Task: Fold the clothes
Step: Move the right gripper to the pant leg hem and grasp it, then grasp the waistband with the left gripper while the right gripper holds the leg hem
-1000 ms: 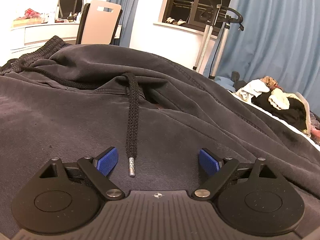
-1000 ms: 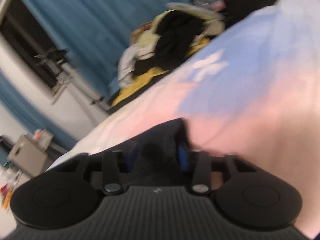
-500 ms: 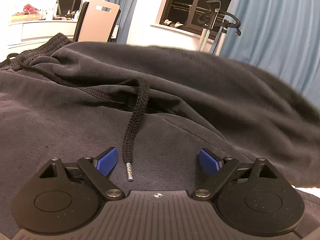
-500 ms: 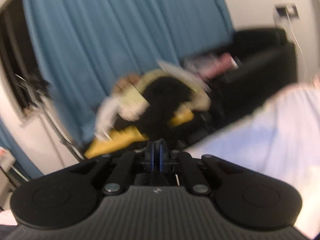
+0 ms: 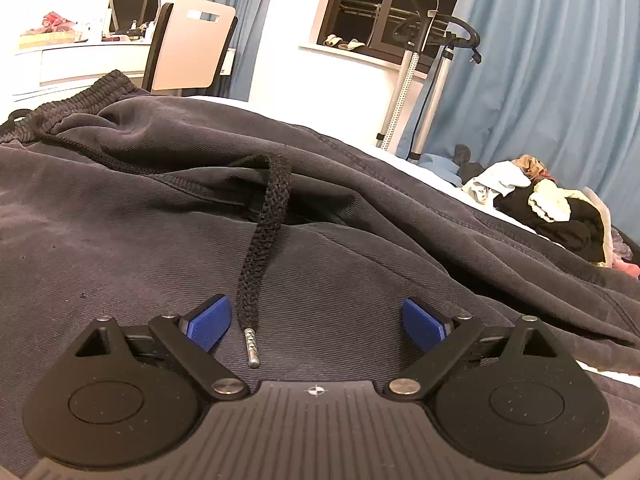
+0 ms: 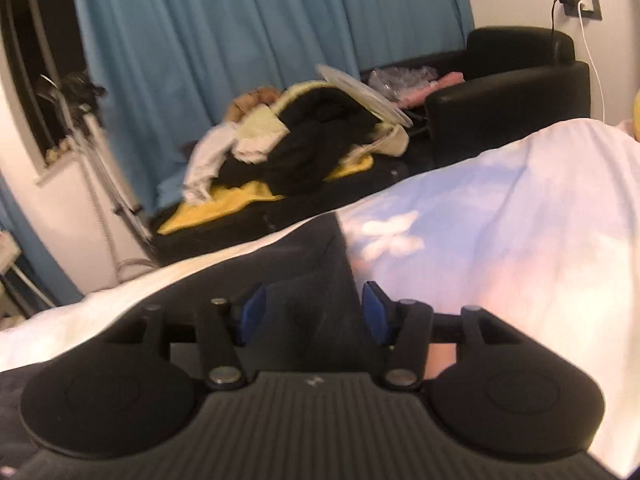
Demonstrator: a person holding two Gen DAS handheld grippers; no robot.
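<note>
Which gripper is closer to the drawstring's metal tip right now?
Left. The left gripper sits open on the dark sweatpants, the metal tip lying between its fingers near the left pad. The right gripper is open at a fabric edge by the bedsheet; no drawstring shows there.

The right claw (image 6: 314,314) has opened over the dark pants (image 6: 304,264).

Warm indoor light fills both views, and the window (image 5: 372,4) is dark. In the left wrist view the picture is sharp; the white dresser (image 5: 76,60) at the upper left is overexposed and loses detail. The dark grey sweatpants (image 5: 320,240) show soft shadows in their folds. The right wrist view is blurred, most clearly on the clothes pile (image 6: 296,140). The fisheye lens bends the blue curtain (image 6: 224,32), and the corners are black.
</note>
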